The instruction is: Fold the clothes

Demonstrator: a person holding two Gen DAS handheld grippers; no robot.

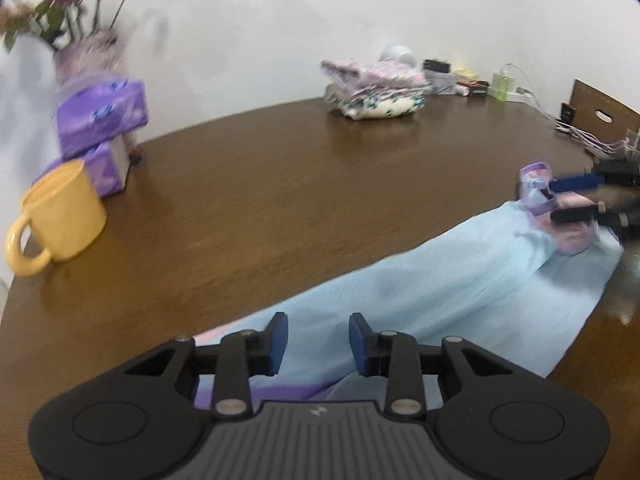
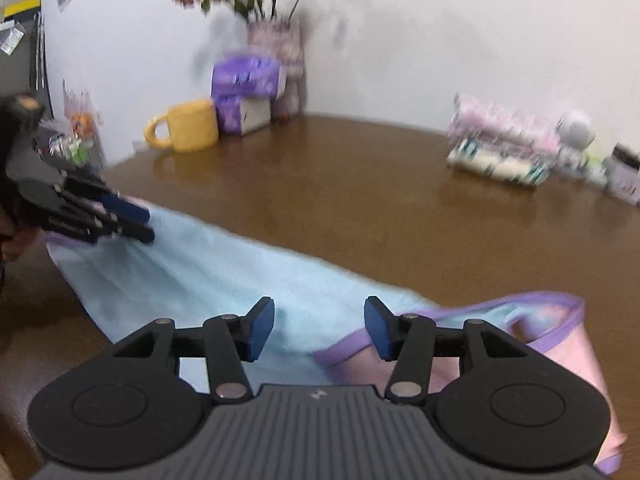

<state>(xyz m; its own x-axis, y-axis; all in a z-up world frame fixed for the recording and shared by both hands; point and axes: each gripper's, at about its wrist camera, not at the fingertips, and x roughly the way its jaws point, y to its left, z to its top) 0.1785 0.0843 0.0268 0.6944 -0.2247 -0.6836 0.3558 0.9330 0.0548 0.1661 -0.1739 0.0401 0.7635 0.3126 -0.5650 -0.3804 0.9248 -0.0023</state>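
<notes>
Between the left gripper's (image 1: 319, 344) blue-padded fingers (image 1: 279, 338), spread apart and holding nothing, lies a light blue garment (image 1: 420, 292) stretched across the brown tabletop (image 1: 280, 184). The right gripper (image 2: 319, 327) is likewise spread and empty over the garment's pink, purple-trimmed end. Far left stand a yellow mug (image 1: 60, 220) and purple tissue packs (image 1: 102, 118); folded clothes (image 1: 376, 92) sit far back.

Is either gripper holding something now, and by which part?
Nothing is clamped. The left gripper and the right gripper are both open above the light blue garment; the right one is at its purple-trimmed end.
</notes>
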